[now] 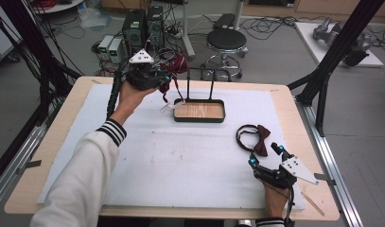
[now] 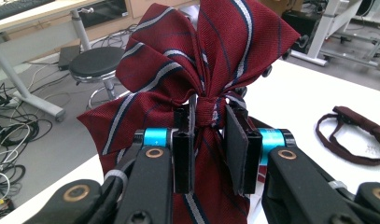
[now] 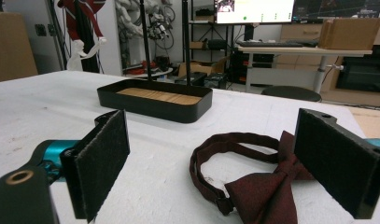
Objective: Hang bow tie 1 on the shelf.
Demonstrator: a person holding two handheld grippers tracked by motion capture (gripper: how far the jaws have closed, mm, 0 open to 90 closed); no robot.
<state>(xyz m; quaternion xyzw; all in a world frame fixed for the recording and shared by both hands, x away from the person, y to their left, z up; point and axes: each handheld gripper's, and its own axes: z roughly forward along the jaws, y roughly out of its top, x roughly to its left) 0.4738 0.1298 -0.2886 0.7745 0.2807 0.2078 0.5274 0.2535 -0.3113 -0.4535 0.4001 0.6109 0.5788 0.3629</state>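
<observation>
At the near right of the desk (image 1: 147, 161) the right tool (image 1: 266, 154) rested with its jaws spread wide and gripping nothing, and the plain dark-red bow tie (image 1: 261, 140) lay flat on the white cover just beyond its tips, the strap looped to its left. Farther off, the black tray (image 1: 199, 119) with a wooden floor stood mid-desk. At the far left the left tool (image 2: 210, 140) was raised above the desk's far edge, clamped on the knot of the striped red bow tie (image 2: 178, 70).

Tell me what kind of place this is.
Probably a robotics lab or workshop: computer towers and tangled cables on the floor behind the table, a round stool, and a monitor over cluttered desks.
</observation>
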